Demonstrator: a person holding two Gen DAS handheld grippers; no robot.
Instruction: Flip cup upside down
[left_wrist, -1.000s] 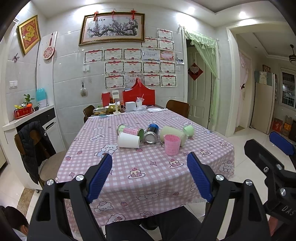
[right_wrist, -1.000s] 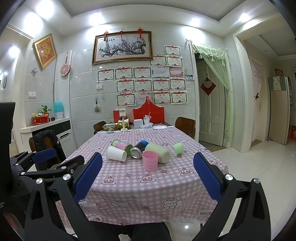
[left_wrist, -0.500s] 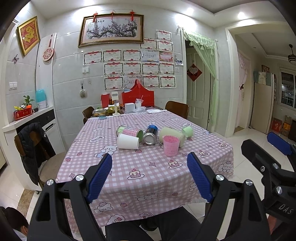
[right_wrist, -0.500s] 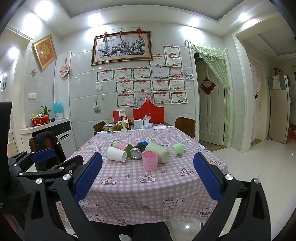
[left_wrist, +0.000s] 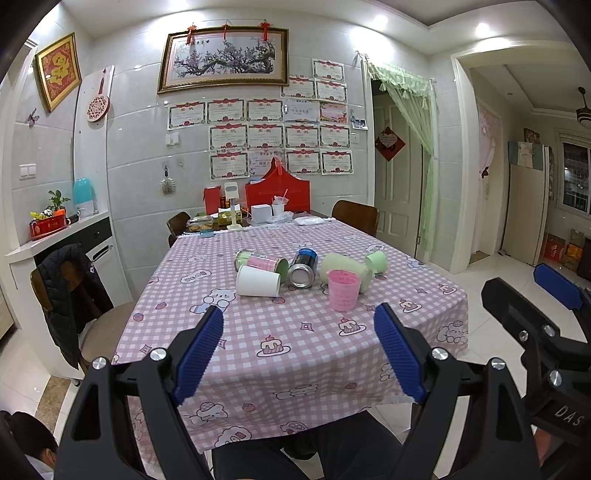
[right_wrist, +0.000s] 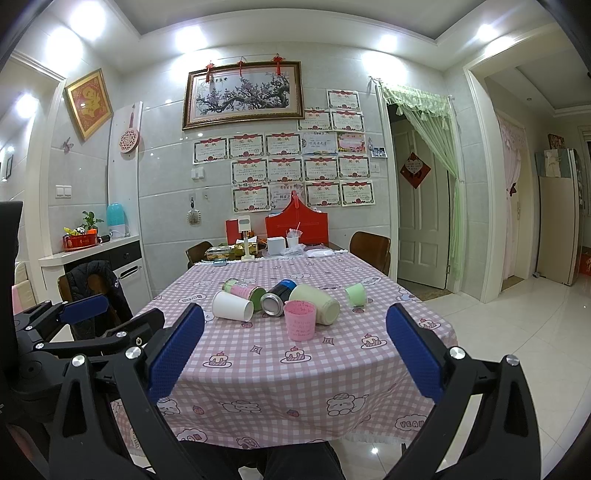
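Note:
A pink cup (left_wrist: 343, 290) (right_wrist: 300, 319) stands upright, mouth up, on the pink checked tablecloth (left_wrist: 295, 332) (right_wrist: 295, 354), nearest of a cluster of cups. Behind it lie a white paper cup (left_wrist: 257, 281) (right_wrist: 232, 305), a pale green tumbler (left_wrist: 345, 268) (right_wrist: 314, 303), a blue can (left_wrist: 303, 266) (right_wrist: 277, 297), a pink-and-green tin (left_wrist: 261, 261) (right_wrist: 243, 290) and a small green cup (left_wrist: 376, 260) (right_wrist: 356, 294). My left gripper (left_wrist: 298, 349) is open and empty, held short of the table's near edge. My right gripper (right_wrist: 295, 352) is open and empty, also well short of the cups.
Boxes, a red bag (left_wrist: 277, 192) and small items crowd the table's far end. Chairs stand at the left (left_wrist: 74, 295) with a dark jacket, and at the far right (left_wrist: 355, 217). A counter (left_wrist: 55, 236) runs along the left wall. White tiled floor (right_wrist: 517, 332) lies to the right.
Both grippers stay open and almost still; the view has barely shifted. Nothing on the table has moved.

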